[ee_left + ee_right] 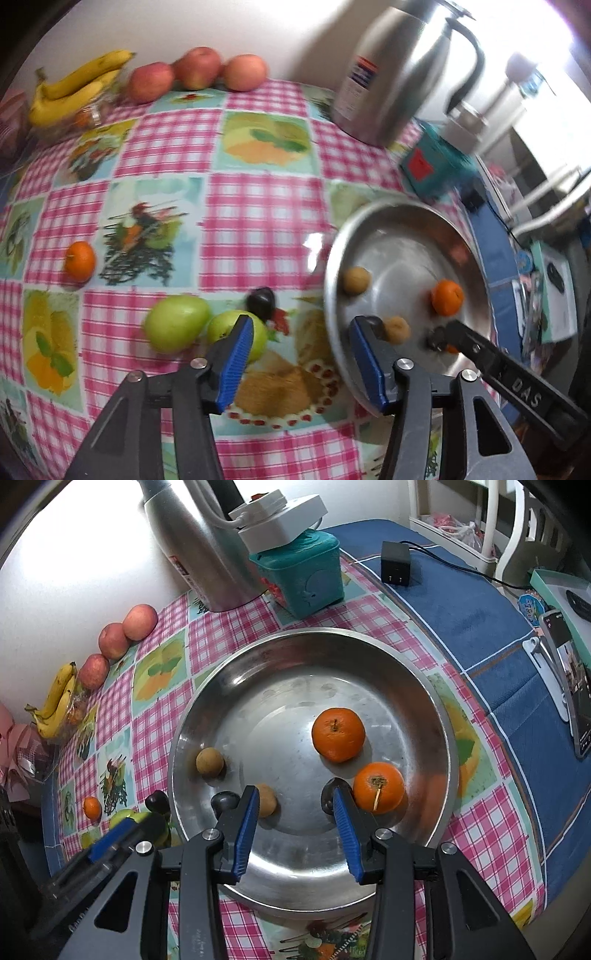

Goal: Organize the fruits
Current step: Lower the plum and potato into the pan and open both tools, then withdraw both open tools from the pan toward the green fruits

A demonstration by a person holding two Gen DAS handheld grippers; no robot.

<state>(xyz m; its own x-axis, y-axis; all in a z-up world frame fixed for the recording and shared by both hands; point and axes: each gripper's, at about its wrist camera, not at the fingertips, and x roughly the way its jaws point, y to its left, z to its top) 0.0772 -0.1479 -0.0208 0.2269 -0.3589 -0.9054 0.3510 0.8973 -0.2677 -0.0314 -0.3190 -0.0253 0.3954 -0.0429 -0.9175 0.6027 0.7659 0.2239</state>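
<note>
Your checked tablecloth [236,635] fills the frame's left, blue cloth [461,602] upper right (wall behind); both grippers [301,360] [295,827] gape, empty.

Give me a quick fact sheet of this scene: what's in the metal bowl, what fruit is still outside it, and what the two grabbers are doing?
Bowl: steel bowl
Inside: two tangerines, two brown fruits, two dark fruits
On cloth: green apples, tangerine, dark plum
At wall: red apples, bananas
Left gripper: open, empty
Right gripper: open, over bowl
</note>
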